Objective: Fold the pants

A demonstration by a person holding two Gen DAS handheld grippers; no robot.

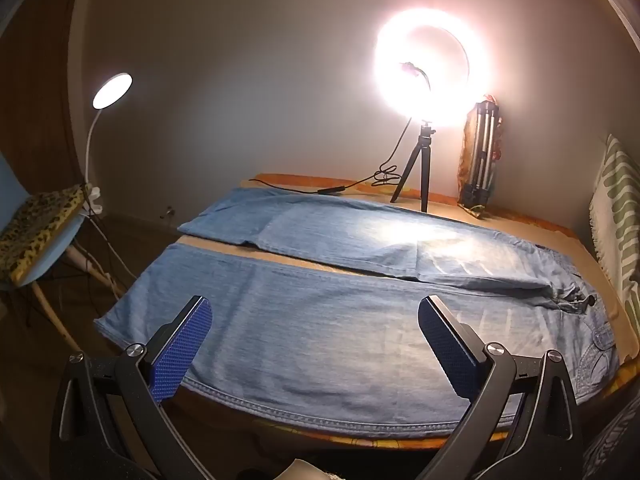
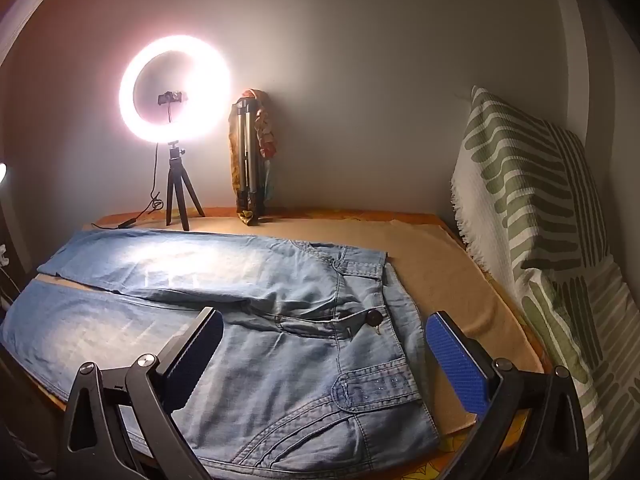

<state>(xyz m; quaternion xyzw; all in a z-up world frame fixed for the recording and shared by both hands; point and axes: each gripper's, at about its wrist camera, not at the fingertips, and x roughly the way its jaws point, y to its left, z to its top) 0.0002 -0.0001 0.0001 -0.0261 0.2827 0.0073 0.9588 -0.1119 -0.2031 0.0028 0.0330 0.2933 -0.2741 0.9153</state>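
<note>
Light blue denim pants (image 1: 340, 320) lie flat and spread out on a table with a tan cloth (image 2: 448, 280). Both legs run to the left, with a narrow gap between them; the waistband with a dark button (image 2: 375, 317) is at the right. My left gripper (image 1: 316, 320) is open and empty, hovering over the near leg close to the table's front edge. My right gripper (image 2: 324, 336) is open and empty, hovering over the waist and pocket area of the pants (image 2: 280, 340).
A lit ring light on a small tripod (image 2: 176, 92) and a folded tripod (image 2: 250, 160) stand at the back by the wall. A green-striped cushion (image 2: 532, 216) is at the right. A chair with a desk lamp (image 1: 44, 228) stands left of the table.
</note>
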